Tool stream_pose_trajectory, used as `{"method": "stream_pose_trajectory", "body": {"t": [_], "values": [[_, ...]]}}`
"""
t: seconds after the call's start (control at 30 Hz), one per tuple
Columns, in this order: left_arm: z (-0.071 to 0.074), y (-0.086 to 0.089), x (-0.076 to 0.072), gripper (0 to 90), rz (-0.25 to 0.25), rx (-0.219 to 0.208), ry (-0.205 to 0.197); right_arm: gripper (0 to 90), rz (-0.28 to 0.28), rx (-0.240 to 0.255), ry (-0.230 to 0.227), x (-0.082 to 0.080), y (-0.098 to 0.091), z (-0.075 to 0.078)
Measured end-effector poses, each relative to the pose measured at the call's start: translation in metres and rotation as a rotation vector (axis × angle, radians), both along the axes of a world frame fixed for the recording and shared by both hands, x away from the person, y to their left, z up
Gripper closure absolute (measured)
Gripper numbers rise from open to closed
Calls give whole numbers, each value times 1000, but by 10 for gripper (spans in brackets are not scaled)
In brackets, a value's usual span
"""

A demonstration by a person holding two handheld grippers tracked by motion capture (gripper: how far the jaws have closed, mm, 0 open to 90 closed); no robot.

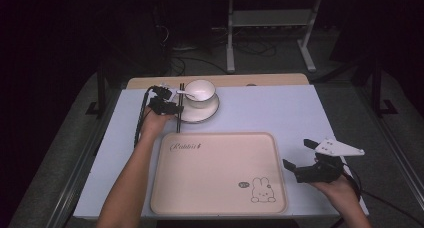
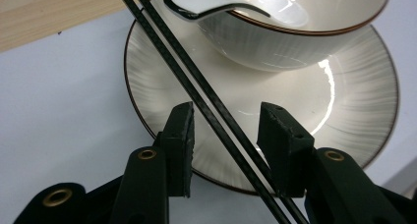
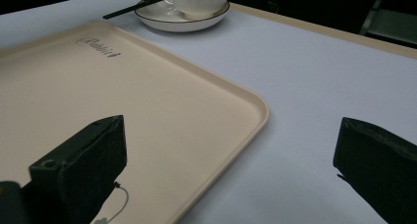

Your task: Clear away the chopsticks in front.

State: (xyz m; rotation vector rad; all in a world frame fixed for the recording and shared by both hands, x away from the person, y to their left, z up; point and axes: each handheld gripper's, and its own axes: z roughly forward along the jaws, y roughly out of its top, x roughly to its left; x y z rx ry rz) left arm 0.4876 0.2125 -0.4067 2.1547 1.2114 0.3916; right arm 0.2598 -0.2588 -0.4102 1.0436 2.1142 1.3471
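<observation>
A: The chopsticks (image 2: 206, 98) first — two black sticks lying side by side, their upper part across the left rim of the plate (image 2: 354, 106), their lower ends down on the table (image 1: 300, 113) just beyond the tray (image 1: 220, 198).

B: And the left gripper (image 2: 223, 135)?

A: It straddles them; the jaws are roughly half open, one pad on each side of the pair, neither pressing yet. So the step in hand looks like the pickup of the chopsticks, the grip not yet made.

B: What does the next move call for, then?

A: I'd say a squeeze that catches both sticks together — thin and smooth, one could slip out; then a lift clear of the plate's rim without nudging the bowl (image 2: 295, 37).

B: The other hand?

A: The right gripper (image 1: 305, 155) hangs over the tray's right edge, jaws wide apart, nothing between them; well apart from the dishes.

B: Count it all for me.

A: Two chopsticks; one plate; one bowl standing on it; one white spoon (image 2: 206, 5) resting in the bowl; one beige tray, bare; two grippers.
</observation>
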Motion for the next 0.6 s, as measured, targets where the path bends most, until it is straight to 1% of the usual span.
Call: {"method": "stream_pose_trajectory", "body": {"t": [0.03,0.13,0.2,0.3,0.47,0.53,0.6], "values": [[-1,-1,1,575,8,7,2,0,-1,1,1,0,0,0],[-5,-3,5,579,28,2,15,0,-1,0,0,0,0,0],[-9,-5,6,600,28,8,20,0,-2,1,2,0,-1,0],[-12,-7,7,606,33,5,25,0,-2,2,2,0,-1,0],[-14,-8,9,647,54,-17,20,0,-5,8,1,0,-2,0],[-14,-8,10,663,58,-17,16,0,-4,7,2,0,-2,0],[-15,-7,12,675,69,-32,16,0,-3,7,0,-1,-2,0]]}}
